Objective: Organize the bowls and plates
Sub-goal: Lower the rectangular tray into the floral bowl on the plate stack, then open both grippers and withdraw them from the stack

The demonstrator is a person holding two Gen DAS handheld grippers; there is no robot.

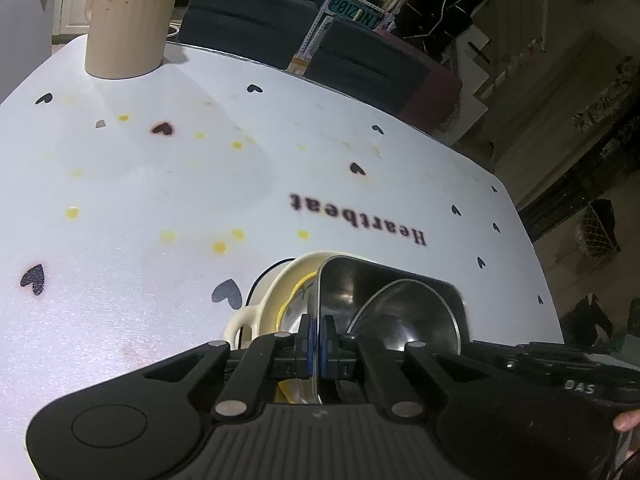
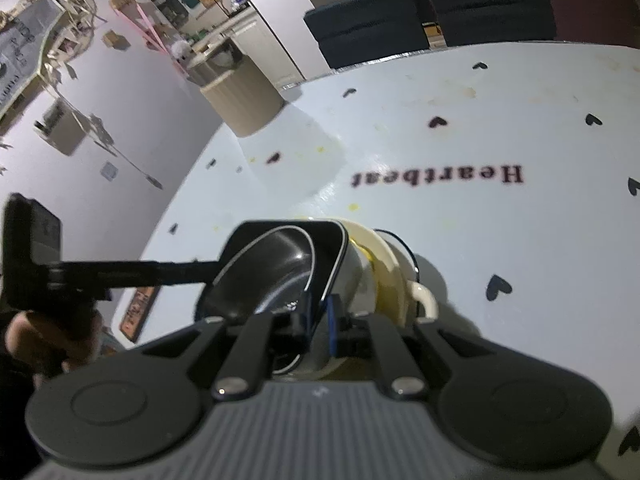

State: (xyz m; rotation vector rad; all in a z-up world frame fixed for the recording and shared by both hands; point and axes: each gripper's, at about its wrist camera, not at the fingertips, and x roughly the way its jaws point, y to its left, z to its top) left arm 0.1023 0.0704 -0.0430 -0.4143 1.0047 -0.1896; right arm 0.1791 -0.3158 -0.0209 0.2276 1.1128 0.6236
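Observation:
A square steel plate (image 1: pixel 352 280) with a round steel bowl (image 1: pixel 404 316) in it rests tilted on a stack with a cream handled dish (image 1: pixel 260 304) and a yellow-rimmed plate (image 1: pixel 294 292). My left gripper (image 1: pixel 318 334) is shut on the steel plate's near rim. In the right wrist view the same steel plate (image 2: pixel 288 236) holds the bowl (image 2: pixel 276 268) over the cream dish (image 2: pixel 384 264). My right gripper (image 2: pixel 320 316) grips the plate's rim on the opposite side. The left gripper's body (image 2: pixel 32 256) shows at the left.
The stack sits on a white tablecloth (image 1: pixel 160 184) printed with black hearts and "Heartbeat". A beige ribbed container (image 1: pixel 128 28) stands at the far edge, also in the right wrist view (image 2: pixel 244 100). Dark chairs (image 1: pixel 248 20) line the far side.

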